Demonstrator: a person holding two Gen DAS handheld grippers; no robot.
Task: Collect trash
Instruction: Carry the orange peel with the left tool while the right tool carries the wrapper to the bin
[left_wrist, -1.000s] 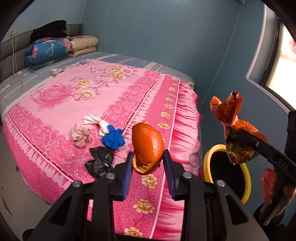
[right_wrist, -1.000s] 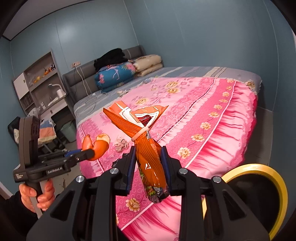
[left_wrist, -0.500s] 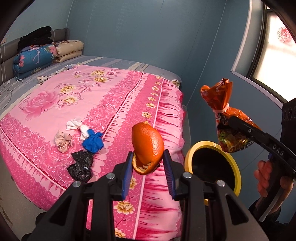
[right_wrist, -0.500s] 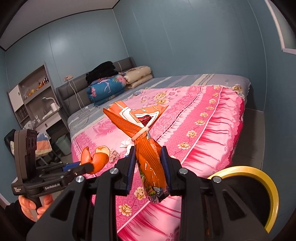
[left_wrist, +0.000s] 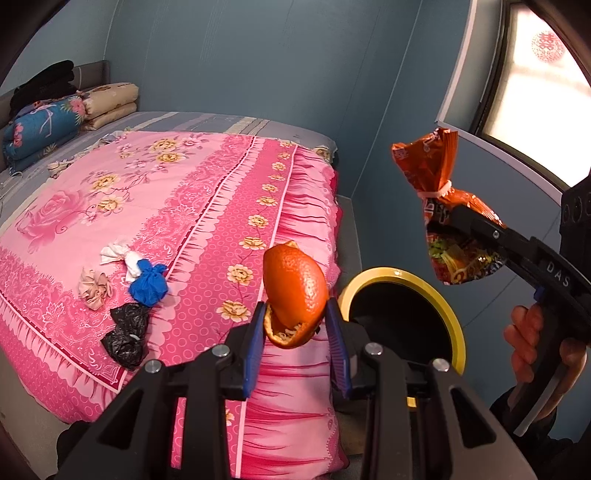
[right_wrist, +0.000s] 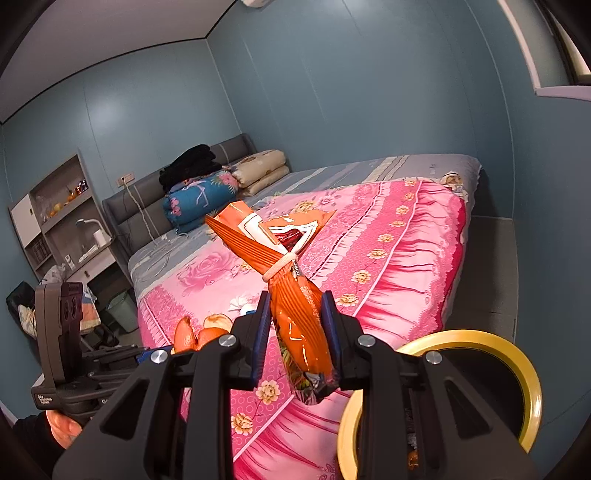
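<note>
Left wrist view: left tongs (left_wrist: 295, 334) clamped on orange peel (left_wrist: 294, 293), rind out, over the pink bed (left_wrist: 192, 206) edge. Right tongs (right_wrist: 297, 338) clamped on orange snack bag (right_wrist: 299, 314), rubber-banded, above yellow-rimmed bin (right_wrist: 532, 387).

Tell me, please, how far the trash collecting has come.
Nothing visibly binned yet. In hand: left gripper holds the orange peel, right gripper the snack bag, both near the yellow-rimmed bin. Left on the bed: white, beige, blue, black wads.
</note>
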